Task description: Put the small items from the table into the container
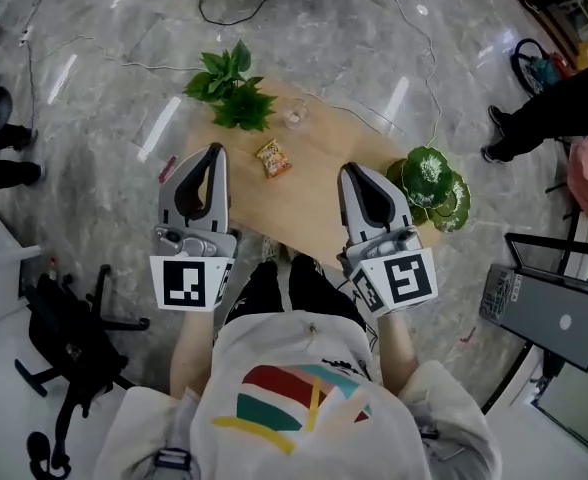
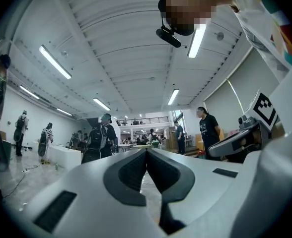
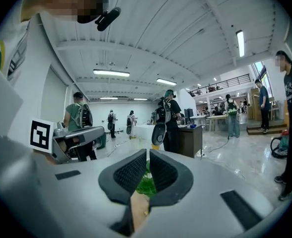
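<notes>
A small orange snack packet (image 1: 273,158) lies near the middle of the light wooden table (image 1: 314,203). A small clear glass cup (image 1: 296,115) stands at the table's far edge. My left gripper (image 1: 214,151) hovers over the table's left edge, left of the packet, with its jaws together and empty. My right gripper (image 1: 351,171) is over the table's right part, also shut and empty. In the left gripper view the left gripper (image 2: 147,151) has its pads meeting. The right gripper (image 3: 148,151) is likewise closed, with green leaves (image 3: 146,182) showing past its jaws.
A leafy green plant (image 1: 229,88) sits at the table's far left corner and a round-leaved green plant (image 1: 432,183) at its right edge. Cables cross the marble floor. A black chair base (image 1: 69,353) is at left, a dark screen (image 1: 554,313) and a standing person (image 1: 554,108) at right.
</notes>
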The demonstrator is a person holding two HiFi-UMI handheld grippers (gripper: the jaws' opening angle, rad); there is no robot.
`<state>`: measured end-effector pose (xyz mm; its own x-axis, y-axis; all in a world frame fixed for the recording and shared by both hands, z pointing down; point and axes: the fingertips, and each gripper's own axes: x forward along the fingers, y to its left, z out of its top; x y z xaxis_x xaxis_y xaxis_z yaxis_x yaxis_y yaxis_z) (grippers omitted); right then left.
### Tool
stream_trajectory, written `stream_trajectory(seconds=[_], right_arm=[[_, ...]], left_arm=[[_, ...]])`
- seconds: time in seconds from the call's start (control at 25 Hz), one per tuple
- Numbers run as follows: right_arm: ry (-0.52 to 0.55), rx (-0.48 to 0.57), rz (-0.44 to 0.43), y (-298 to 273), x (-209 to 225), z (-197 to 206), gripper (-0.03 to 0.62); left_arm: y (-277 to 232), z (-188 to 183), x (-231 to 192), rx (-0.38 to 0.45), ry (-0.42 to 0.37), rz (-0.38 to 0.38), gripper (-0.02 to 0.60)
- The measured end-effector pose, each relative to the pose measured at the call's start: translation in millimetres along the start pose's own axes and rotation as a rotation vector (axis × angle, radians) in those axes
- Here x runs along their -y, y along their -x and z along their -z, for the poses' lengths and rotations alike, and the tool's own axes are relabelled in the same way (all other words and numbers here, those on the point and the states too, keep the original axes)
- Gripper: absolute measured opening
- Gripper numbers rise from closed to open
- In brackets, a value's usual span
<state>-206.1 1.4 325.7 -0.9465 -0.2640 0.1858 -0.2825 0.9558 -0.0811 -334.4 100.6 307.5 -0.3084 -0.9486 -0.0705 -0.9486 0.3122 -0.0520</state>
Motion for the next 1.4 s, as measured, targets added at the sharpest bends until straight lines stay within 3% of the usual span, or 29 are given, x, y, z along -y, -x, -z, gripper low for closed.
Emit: stream_trajectory(seconds=[0.12,0.16,0.24,0.28,0.4,0.52,0.68,0.88,1.04,1.08,1.16,1.28,1.4], right_arm=[[-0.015,-0.082,-0.019,-34,12,38,0.020],[-0.028,-0.112,-0.037,-45,14,56,0.041],[-0.091,-0.181,-0.086,-70,15,100,0.167],[-0.139,-0.218,-0.107,-83,16,127,0.198],[-0.234,-0.319,-0.111,-118,19,217,0.212],[-0.030,-0.437,-0.074,-146,16,309,0.212],[0.299,-0.551,-0.108,-173,-3,413,0.227],[0.545,-0.634,-0.152,-190,-16,502,0.255],[0.601,-0.640,-0.123,-197,-12,518,0.253],[0.630,-0.654,-0.099,-195,-8,517,0.202],[0.689,-0.664,-0.066,-192,-2,509,0.026],[0.724,-0.633,-0.072,-189,-1,470,0.015],[0.722,-0.584,-0.055,-176,0,402,0.015]], left_arm=[[-17,32,-4,-0.040,0.012,-0.002,0.008],[-24,44,-5,-0.048,0.013,-0.005,0.008],[-37,74,-6,-0.059,0.014,-0.005,0.008],[-42,92,-7,-0.066,0.015,-0.004,0.008],[-51,159,-13,-0.110,0.028,-0.033,0.008],[-45,228,-19,-0.172,0.059,-0.084,0.008],[-23,311,-22,-0.260,0.094,-0.124,0.008],[3,379,-26,-0.335,0.106,-0.145,0.008],[12,400,-36,-0.365,0.100,-0.156,0.008],[13,400,-39,-0.369,0.103,-0.163,0.008],[12,392,-43,-0.365,0.109,-0.175,0.008],[5,366,-47,-0.356,0.105,-0.168,0.008],[-9,314,-51,-0.320,0.095,-0.152,0.008]])
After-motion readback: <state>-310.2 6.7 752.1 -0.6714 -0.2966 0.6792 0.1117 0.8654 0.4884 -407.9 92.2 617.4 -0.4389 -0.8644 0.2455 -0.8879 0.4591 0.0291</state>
